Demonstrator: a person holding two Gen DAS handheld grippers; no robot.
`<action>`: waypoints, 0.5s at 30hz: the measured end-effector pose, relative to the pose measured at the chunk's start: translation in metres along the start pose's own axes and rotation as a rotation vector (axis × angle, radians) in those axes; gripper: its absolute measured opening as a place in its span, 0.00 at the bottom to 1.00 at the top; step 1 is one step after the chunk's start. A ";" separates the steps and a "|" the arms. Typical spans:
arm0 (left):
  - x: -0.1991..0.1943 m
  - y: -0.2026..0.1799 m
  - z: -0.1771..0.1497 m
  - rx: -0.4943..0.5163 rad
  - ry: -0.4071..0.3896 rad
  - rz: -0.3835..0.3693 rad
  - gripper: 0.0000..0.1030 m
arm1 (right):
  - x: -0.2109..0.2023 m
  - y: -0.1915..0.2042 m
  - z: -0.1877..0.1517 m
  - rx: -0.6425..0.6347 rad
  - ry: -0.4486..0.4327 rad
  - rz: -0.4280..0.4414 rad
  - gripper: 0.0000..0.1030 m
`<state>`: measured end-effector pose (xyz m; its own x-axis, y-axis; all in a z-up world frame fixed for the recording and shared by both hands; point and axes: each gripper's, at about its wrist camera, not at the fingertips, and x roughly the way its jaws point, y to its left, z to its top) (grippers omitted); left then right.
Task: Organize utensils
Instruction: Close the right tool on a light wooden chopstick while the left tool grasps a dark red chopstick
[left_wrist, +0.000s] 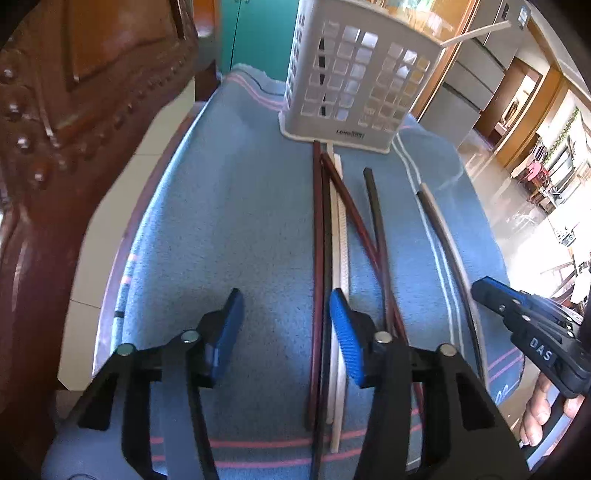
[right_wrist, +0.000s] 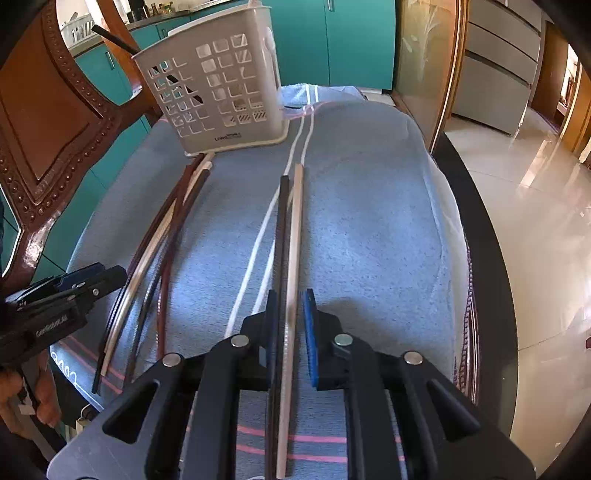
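Right gripper (right_wrist: 290, 314) nearly together around pale and dark chopstick pair (right_wrist: 291, 236); clamp squarely, lift level toward far white perforated plastic basket (right_wrist: 221, 88). Left gripper (left_wrist: 284, 325) apart, empty.

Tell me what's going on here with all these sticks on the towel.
A person holding a tool in each hand is sorting chopsticks on a blue towel. The right tool straddles a dark and a pale chopstick pair, nearly closed on it. The left tool is open over the mixed bunch. The white slotted holder at the far end already has a few sticks inside.
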<state>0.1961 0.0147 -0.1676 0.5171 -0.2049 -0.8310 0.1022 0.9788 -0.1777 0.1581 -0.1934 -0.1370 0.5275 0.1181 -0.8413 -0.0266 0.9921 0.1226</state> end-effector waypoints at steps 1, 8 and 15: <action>0.001 -0.001 0.001 0.007 -0.003 0.006 0.44 | 0.000 -0.001 0.000 0.002 0.001 -0.002 0.17; 0.011 -0.011 0.007 0.048 -0.004 0.057 0.47 | 0.003 -0.005 -0.001 0.018 0.006 -0.009 0.22; 0.013 -0.015 0.011 0.093 -0.011 0.159 0.22 | 0.003 -0.006 -0.001 0.010 0.001 -0.034 0.25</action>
<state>0.2109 -0.0026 -0.1696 0.5424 -0.0475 -0.8388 0.0960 0.9954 0.0057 0.1590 -0.1987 -0.1405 0.5273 0.0844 -0.8455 -0.0003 0.9951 0.0991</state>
